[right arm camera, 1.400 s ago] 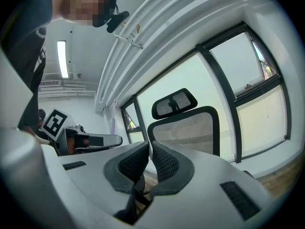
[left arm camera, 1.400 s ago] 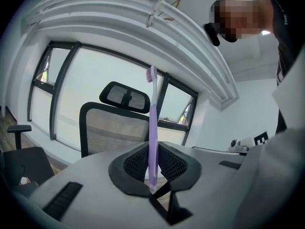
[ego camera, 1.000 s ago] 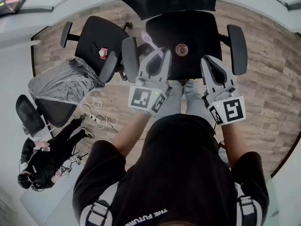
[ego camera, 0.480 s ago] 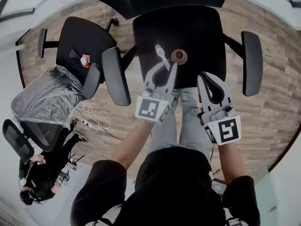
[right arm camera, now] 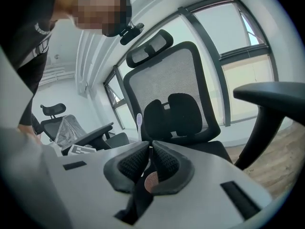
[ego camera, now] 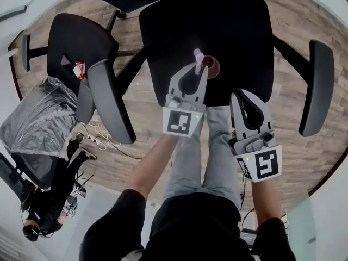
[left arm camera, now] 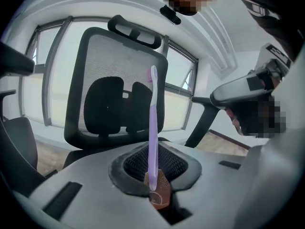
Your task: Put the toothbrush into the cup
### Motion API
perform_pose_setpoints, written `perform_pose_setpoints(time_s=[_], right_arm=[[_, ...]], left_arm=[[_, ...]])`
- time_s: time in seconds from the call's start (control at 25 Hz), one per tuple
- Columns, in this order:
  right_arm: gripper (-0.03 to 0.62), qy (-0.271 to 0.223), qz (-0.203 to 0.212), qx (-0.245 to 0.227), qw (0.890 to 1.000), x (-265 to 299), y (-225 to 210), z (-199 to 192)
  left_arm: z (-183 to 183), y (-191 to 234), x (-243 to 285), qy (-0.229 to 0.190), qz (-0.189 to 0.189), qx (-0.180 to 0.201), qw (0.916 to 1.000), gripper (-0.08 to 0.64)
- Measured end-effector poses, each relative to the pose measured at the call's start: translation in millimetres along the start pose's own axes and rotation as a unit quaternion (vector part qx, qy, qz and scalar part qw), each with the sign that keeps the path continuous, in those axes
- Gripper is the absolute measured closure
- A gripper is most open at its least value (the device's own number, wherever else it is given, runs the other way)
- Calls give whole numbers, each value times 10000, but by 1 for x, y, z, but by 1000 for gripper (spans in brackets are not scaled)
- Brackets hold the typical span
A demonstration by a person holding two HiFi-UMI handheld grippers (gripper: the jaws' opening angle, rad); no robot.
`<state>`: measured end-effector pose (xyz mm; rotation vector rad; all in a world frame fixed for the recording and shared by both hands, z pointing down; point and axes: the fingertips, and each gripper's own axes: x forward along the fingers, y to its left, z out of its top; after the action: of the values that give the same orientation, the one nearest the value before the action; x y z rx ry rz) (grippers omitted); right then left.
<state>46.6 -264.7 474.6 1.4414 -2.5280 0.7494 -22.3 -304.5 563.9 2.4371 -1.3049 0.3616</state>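
A purple toothbrush (ego camera: 198,55) stands upright in my left gripper (ego camera: 196,68), whose jaws are shut on its handle. In the left gripper view the toothbrush (left arm camera: 153,128) rises straight out of the left gripper (left arm camera: 153,176) in front of a chair back. A small brown cup (ego camera: 212,66) sits on the black chair seat (ego camera: 234,26), just right of the brush head. My right gripper (ego camera: 241,95) hovers at the seat's near edge, right of the cup. The right gripper (right arm camera: 150,147) has its pads touching with nothing held, and the brush head (right arm camera: 139,120) shows just left of it.
The chair's armrests (ego camera: 110,99) (ego camera: 315,86) flank the seat. A second black chair (ego camera: 76,37) at the left carries a small red-and-white box (ego camera: 80,69). A plastic-wrapped chair (ego camera: 32,118), floor cables (ego camera: 103,140) and a person (ego camera: 46,211) are at the lower left.
Both grippers have come down toward the chair seat. The toothbrush head now sits right beside the cup, and the seat fills more of the head view.
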Motion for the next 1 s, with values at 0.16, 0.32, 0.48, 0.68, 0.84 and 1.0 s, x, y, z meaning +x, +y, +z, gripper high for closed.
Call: perform_pose_setpoints(time_s=[0.16, 0.32, 0.48, 0.68, 0.84, 1.0], right_arm=[[557, 82, -8, 38, 10000, 2, -5, -18], [557, 152, -5, 120, 9998, 0, -7, -32], [557, 203, -3, 227, 9995, -3, -8, -42], [557, 243, -24, 300, 9993, -4, -11, -50], [557, 226, -52, 312, 9992, -4, -14, -51], [557, 211, -76, 322, 9992, -6, -14, -50]], left_arm=[[-20, -3, 10, -5, -125, 223, 9997, 502], [-32, -7, 15, 62, -205, 434, 9988, 502], [-42, -4, 19, 89, -161, 836, 9963, 502], [-54, 1, 24, 133, -112, 833, 9964, 502], [-56, 1, 26, 143, -147, 972, 9951, 502], [-54, -3, 27, 106, -236, 1161, 9929, 503]])
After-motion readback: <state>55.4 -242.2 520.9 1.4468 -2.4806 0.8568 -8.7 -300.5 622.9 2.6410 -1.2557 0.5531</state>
